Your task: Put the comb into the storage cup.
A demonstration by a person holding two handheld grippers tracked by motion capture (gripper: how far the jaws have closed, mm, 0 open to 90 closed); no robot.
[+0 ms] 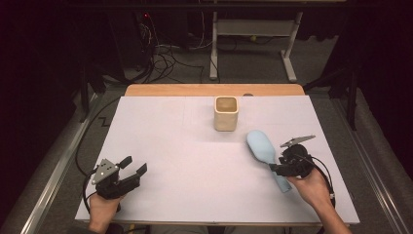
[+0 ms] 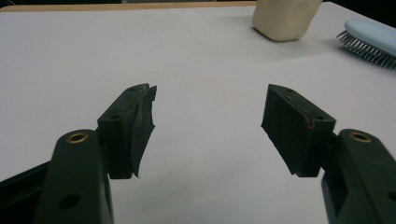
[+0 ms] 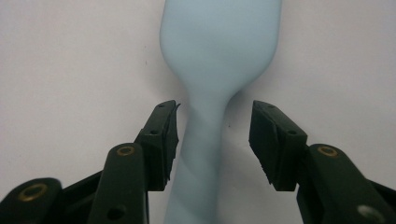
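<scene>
A light blue hairbrush [image 1: 260,145] lies bristles down on the white table top [image 1: 195,146], at the right, its handle pointing toward the near edge. My right gripper [image 1: 275,168] is open and straddles the handle just below the brush head [image 3: 219,42]. In the right gripper view the left jaw is right against the handle and a gap remains at the right jaw. A beige square cup [image 1: 226,113] stands upright at the far middle. My left gripper [image 1: 135,165] rests open at the near left with nothing between its jaws, and its own view looks toward the cup [image 2: 285,18] and the brush [image 2: 371,37].
A wooden strip [image 1: 214,89] borders the table's far edge. Beyond it on the floor are cables [image 1: 165,58] and the white legs of another desk [image 1: 253,34]. A metal rail [image 1: 53,170] runs along the table's left side.
</scene>
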